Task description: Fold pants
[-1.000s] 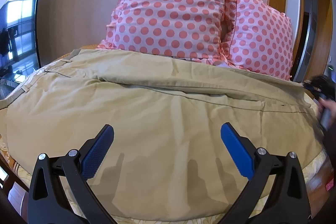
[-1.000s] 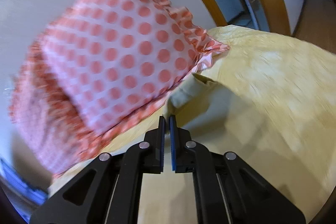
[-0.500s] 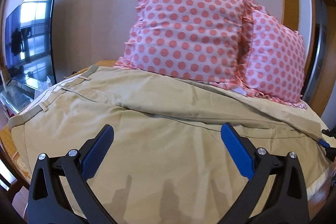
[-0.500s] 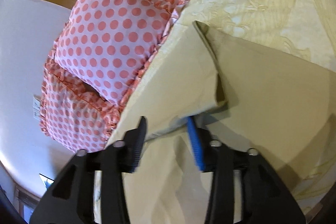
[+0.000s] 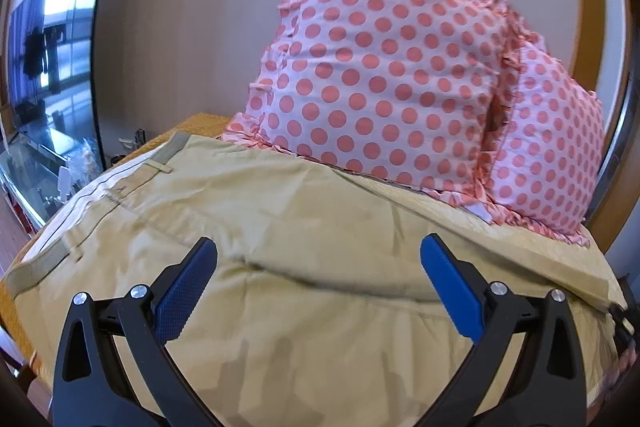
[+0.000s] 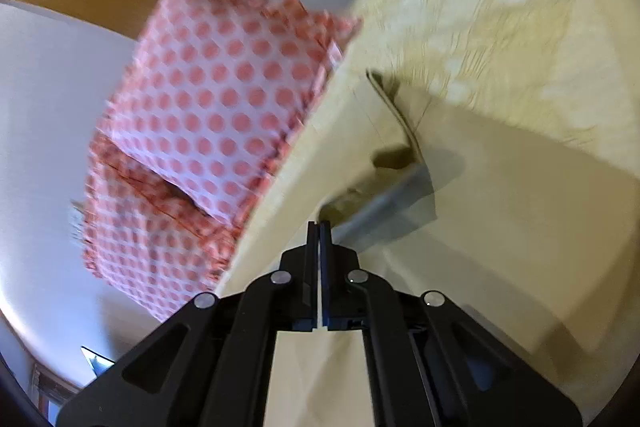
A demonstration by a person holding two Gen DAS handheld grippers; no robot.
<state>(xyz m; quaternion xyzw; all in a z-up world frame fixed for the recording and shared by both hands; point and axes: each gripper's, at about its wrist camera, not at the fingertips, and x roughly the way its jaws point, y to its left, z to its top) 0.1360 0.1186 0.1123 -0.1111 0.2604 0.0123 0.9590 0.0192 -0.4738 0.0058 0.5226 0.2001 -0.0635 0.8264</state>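
Khaki pants (image 5: 304, 251) lie spread over a bed, waistband at the left with belt loops, legs running to the right. My left gripper (image 5: 318, 287) is open and empty, hovering above the middle of the pants. My right gripper (image 6: 319, 227) is shut on the pants' leg hem (image 6: 360, 155) and holds that cloth lifted off the bed; the view is blurred. The cloth passes between the closed jaws and hangs below them.
Two pink polka-dot pillows (image 5: 384, 79) lean on the wall behind the pants, also in the right wrist view (image 6: 216, 115). A yellow bedspread (image 6: 520, 27) covers the bed. A TV (image 5: 48, 79) stands at the left. A wooden door frame (image 5: 592, 7) is at the right.
My right gripper opened around the leg hem half a second ago and has now shut on it and lifted it. The left gripper rose and tilted up, staying open.
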